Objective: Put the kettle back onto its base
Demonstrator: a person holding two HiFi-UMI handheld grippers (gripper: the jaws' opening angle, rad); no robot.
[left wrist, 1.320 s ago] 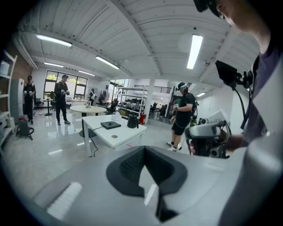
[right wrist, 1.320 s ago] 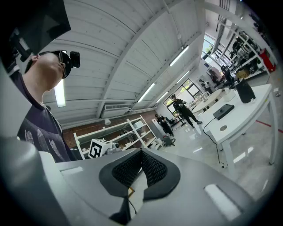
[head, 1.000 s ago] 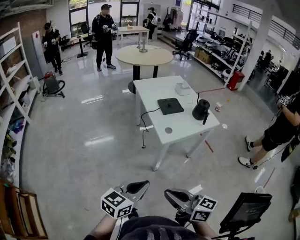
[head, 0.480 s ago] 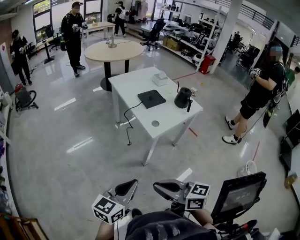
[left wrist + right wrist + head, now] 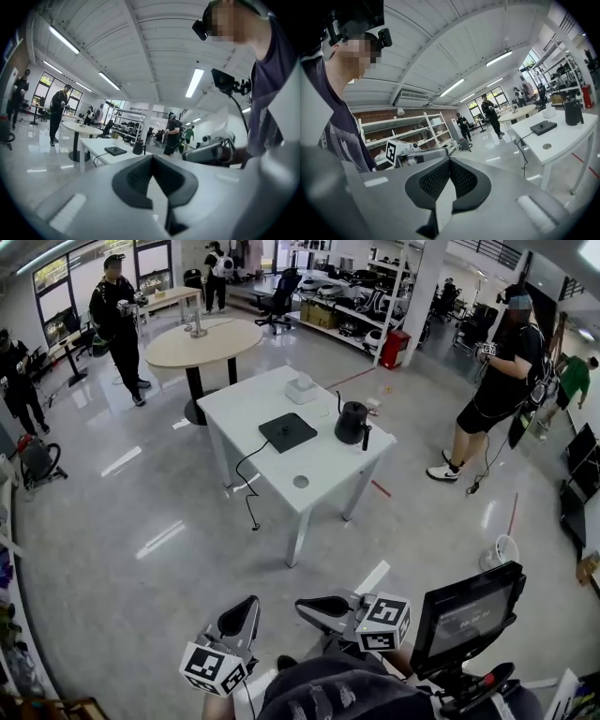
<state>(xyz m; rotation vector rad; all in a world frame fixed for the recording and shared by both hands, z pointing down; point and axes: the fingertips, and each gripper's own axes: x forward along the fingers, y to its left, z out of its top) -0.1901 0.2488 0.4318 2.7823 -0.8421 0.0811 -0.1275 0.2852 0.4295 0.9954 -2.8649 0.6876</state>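
kettle (image 5: 352,423) on table (image 5: 323,470), well apart from both closed jaws

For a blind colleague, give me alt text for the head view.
A black kettle stands on a white table beside its flat black base, not on it. In the foreground, well short of the table, the left gripper and right gripper are shut and empty.

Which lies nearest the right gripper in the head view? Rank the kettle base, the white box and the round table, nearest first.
1. Kettle base: middle of the white table, nearest the right gripper.
2. White box: at that table's far edge.
3. Round table: beyond it, to the left.
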